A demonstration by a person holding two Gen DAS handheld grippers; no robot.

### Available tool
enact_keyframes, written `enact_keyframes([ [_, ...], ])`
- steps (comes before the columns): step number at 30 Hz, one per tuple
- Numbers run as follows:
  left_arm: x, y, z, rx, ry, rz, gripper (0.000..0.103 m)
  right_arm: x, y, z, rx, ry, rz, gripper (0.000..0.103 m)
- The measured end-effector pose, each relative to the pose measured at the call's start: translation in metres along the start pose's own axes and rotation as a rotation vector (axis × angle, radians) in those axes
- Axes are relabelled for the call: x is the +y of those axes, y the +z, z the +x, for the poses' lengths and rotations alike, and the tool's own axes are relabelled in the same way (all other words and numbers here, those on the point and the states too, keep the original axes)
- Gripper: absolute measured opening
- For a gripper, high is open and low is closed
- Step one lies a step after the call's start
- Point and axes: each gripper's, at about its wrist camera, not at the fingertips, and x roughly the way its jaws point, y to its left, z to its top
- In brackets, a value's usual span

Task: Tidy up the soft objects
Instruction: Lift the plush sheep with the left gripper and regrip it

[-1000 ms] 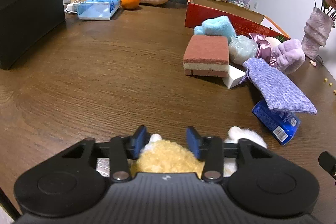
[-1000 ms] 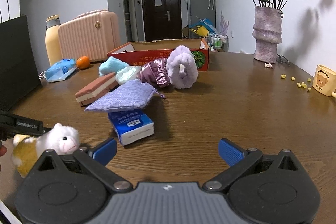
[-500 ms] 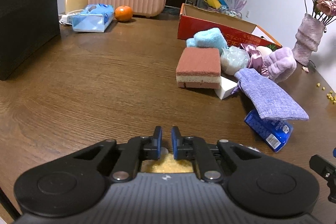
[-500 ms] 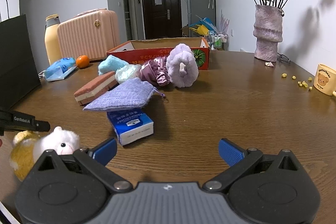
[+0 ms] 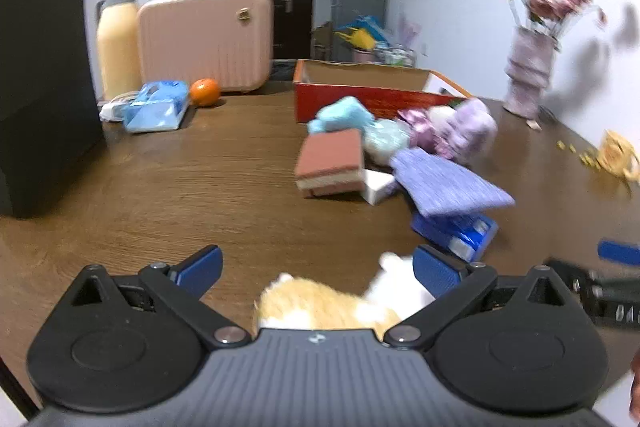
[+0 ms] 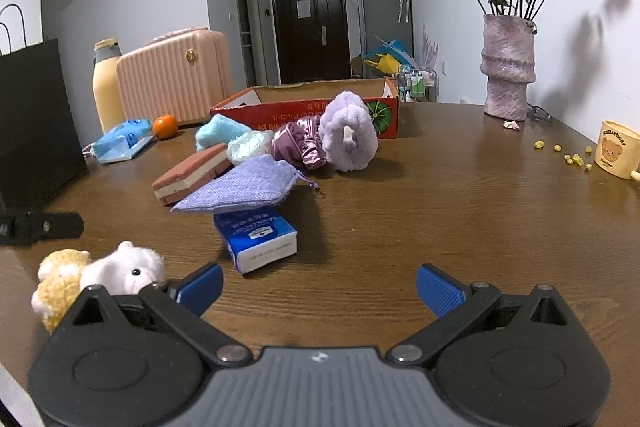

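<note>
A yellow and white plush toy lies on the wooden table between the wide-open jaws of my left gripper, not held. It also shows in the right wrist view, at the left. My right gripper is open and empty above bare table. Ahead lie a brown sponge, a lilac pouch, a blue tissue pack, a blue fluffy cloth, a shiny purple scrunchie and a purple plush. Behind them stands an open red cardboard box.
A black bag stands at the left. A pink case, a yellow flask, an orange and a blue wipes pack are at the back. A flower vase and a bear mug stand right.
My left gripper was shut on the plush toy half a second ago and has opened wide; the toy now lies free on the table. The right gripper has barely moved.
</note>
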Motion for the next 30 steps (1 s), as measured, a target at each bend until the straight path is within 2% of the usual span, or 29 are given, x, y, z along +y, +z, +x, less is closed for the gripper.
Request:
enact_keyframes([
  [3, -0.011, -0.010, -0.006, 0.014, -0.013, 0.046, 0.103, -0.001, -0.004, -0.011, -0.015, 0.002, 0.004, 0.103],
  [9, -0.025, -0.026, 0.006, 0.088, -0.044, 0.098, 0.103, -0.006, -0.012, -0.026, -0.027, -0.004, 0.014, 0.103],
  [18, -0.038, -0.029, 0.031, 0.069, 0.029, 0.178, 0.103, -0.010, -0.012, -0.024, -0.021, -0.019, 0.022, 0.103],
  [24, -0.033, -0.028, 0.042, 0.054, 0.073, 0.182, 0.103, -0.012, -0.012, -0.016, -0.004, -0.027, 0.026, 0.103],
  [26, -0.031, -0.028, 0.043, 0.048, 0.080, 0.177, 0.101, -0.012, -0.012, -0.014, 0.000, -0.027, 0.025, 0.103],
  [28, -0.029, -0.028, 0.040, 0.033, 0.080, 0.175, 0.091, -0.011, -0.012, -0.013, 0.002, -0.029, 0.022, 0.103],
  [30, -0.026, -0.027, 0.037, 0.024, 0.071, 0.168, 0.087, -0.011, -0.011, -0.012, 0.002, -0.032, 0.022, 0.103],
])
